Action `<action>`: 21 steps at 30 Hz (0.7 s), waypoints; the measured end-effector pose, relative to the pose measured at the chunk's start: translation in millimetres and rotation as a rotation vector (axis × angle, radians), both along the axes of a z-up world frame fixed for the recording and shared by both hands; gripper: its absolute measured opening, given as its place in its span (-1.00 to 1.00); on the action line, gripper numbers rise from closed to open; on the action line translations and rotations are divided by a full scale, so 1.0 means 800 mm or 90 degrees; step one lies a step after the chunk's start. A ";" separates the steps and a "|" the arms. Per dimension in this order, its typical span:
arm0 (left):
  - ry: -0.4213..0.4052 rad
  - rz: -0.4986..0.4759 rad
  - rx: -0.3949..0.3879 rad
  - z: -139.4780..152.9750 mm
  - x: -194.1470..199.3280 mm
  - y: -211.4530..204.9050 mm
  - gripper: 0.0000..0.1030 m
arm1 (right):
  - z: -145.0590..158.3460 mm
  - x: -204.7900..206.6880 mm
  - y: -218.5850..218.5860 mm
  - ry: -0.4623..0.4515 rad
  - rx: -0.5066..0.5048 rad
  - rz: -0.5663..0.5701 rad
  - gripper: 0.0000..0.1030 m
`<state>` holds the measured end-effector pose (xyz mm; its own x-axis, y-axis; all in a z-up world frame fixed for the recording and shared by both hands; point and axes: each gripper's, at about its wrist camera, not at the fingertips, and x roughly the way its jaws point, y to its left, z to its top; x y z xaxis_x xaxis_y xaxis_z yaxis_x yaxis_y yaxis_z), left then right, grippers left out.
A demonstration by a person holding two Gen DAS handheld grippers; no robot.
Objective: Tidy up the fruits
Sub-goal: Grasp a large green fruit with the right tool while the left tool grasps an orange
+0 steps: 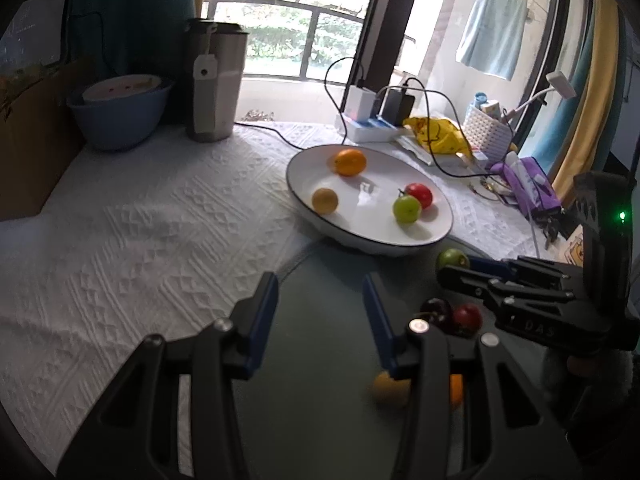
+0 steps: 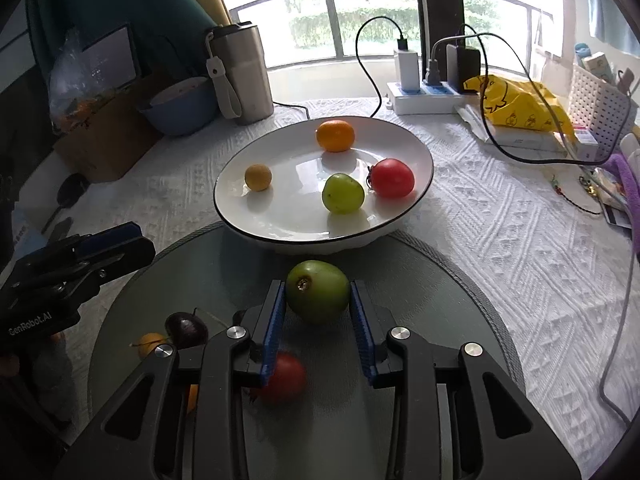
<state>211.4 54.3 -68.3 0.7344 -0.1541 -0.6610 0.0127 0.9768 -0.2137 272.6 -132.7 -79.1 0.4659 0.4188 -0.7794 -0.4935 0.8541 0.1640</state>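
Green fruit (image 2: 317, 291) sits on the dark glass disc (image 2: 420, 280), at 6 o'clock from the white plate (image 2: 416, 196), clenched between the right tongs (image 2: 318, 300); left tongs (image 1: 320, 300) gape, holding nothing, only its view showing a hanging blue towel (image 1: 492, 34)

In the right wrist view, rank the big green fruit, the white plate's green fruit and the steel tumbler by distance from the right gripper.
1. Big green fruit, between the right gripper's jaws.
2. White plate's green fruit, ahead.
3. Steel tumbler, far back left.
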 end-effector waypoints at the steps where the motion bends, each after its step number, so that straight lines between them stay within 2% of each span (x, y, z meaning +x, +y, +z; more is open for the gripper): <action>1: -0.001 -0.002 0.001 0.001 -0.003 -0.003 -0.11 | 0.002 -0.002 -0.002 -0.002 0.002 -0.002 -0.32; 21: 0.013 -0.054 0.009 0.004 -0.065 -0.080 -0.11 | 0.030 -0.061 -0.050 -0.039 0.043 -0.014 -0.32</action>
<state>159.2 -9.5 -65.2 0.7052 -0.2059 -0.6785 0.0910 0.9753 -0.2014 224.1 -172.8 -55.2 0.5212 0.4591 -0.7194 -0.4854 0.8528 0.1925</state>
